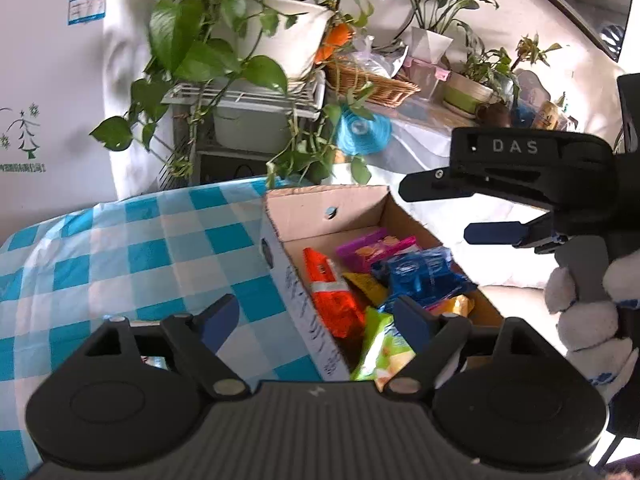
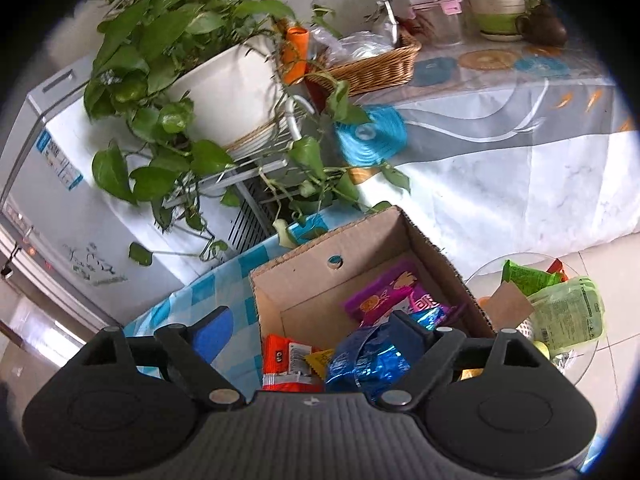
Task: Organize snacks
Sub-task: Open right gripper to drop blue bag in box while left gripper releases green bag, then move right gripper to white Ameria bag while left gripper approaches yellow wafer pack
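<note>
An open cardboard box [image 1: 304, 208] [image 2: 304, 276] sits on a blue checked tablecloth [image 1: 120, 248]. It holds several snack packs: an orange one [image 1: 332, 292] [image 2: 286, 364], a purple one [image 1: 368, 248] [image 2: 384, 296], a blue one [image 1: 420, 276] [image 2: 368, 360], a yellow one [image 1: 366, 284] and a green one [image 1: 384, 344]. My left gripper [image 1: 316, 320] is open and empty above the box's near left wall. My right gripper [image 2: 312, 332] [image 1: 448, 204] is open and empty above the box's right side.
A glass side table [image 2: 576, 364] to the right of the box holds more green snack packs [image 2: 568, 312]. Potted plants [image 1: 240, 40], a wicker basket [image 1: 372, 84] and a cloth-covered table [image 2: 520, 160] stand behind. A white freezer [image 1: 48, 100] is at the left.
</note>
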{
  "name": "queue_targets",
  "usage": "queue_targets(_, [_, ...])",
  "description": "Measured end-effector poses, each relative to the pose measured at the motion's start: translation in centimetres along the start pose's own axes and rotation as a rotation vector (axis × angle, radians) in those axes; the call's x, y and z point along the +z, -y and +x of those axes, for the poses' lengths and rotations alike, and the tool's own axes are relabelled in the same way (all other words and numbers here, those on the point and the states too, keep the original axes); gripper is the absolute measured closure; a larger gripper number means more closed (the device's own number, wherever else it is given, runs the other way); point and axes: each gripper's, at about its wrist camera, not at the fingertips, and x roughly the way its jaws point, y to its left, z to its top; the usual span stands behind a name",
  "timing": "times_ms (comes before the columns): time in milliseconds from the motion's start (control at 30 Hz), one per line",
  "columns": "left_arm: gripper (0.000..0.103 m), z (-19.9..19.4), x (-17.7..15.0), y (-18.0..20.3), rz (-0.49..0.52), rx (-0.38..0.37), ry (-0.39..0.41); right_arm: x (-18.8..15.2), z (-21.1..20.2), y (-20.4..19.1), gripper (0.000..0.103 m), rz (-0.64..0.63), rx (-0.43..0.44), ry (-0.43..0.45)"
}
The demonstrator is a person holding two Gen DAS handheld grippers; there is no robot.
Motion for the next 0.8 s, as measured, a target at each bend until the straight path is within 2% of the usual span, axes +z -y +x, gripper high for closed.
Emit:
queue_targets(200, [0.018,-0.9,-0.2,-3.2,-0.014,0.034,-0.010,-0.5,0.7,-1.6,0.013,-0.046,0.004,-0.023])
queue_targets(633, [0.015,-2.9,0.5,-12.4,-0.068,0.164,0.000,-2.0,2.2,-5.8,0.013,-0.151,0.045,-0.070])
queue_targets(800, [0.014,-3.0,0.5,-14.7,-0.054,0.192,-0.009,-2.9,2.9,-7.9,0.013,-0.198,0.071,-0.092])
